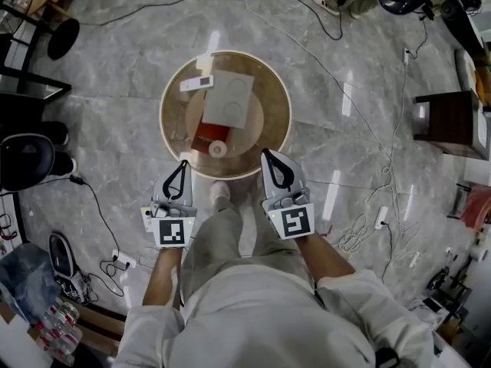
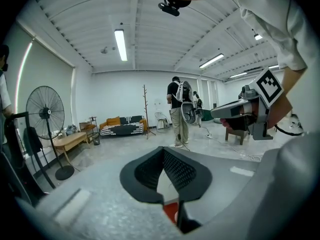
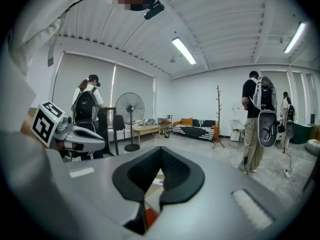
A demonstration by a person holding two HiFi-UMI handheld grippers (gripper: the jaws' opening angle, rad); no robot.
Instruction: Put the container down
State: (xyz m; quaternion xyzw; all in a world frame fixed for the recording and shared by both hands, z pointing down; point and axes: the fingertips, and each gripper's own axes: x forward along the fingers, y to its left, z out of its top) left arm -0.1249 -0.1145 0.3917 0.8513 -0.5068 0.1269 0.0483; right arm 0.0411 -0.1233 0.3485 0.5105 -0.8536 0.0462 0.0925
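A round glass-topped table [image 1: 272, 90] stands on the marble floor in front of me in the head view. On it lie a white square container [image 1: 230, 100], a red item [image 1: 207, 135], a white tape roll [image 1: 218, 149] and a small white device [image 1: 197, 83]. My left gripper [image 1: 182, 164] hovers at the table's near left edge, its jaws shut with nothing between them. My right gripper [image 1: 266, 154] hangs at the near right edge, also shut and empty. The left gripper [image 2: 163, 149] and the right gripper [image 3: 161, 162] each show their tips meeting in their own views.
Cables [image 1: 383, 167] and power strips run across the floor on the right. A dark wooden side table [image 1: 449, 121] stands at the right, a black chair [image 1: 27, 159] at the left. People with backpacks [image 2: 177, 111], a standing fan [image 2: 46, 116] and a sofa [image 2: 122, 126] fill the room beyond.
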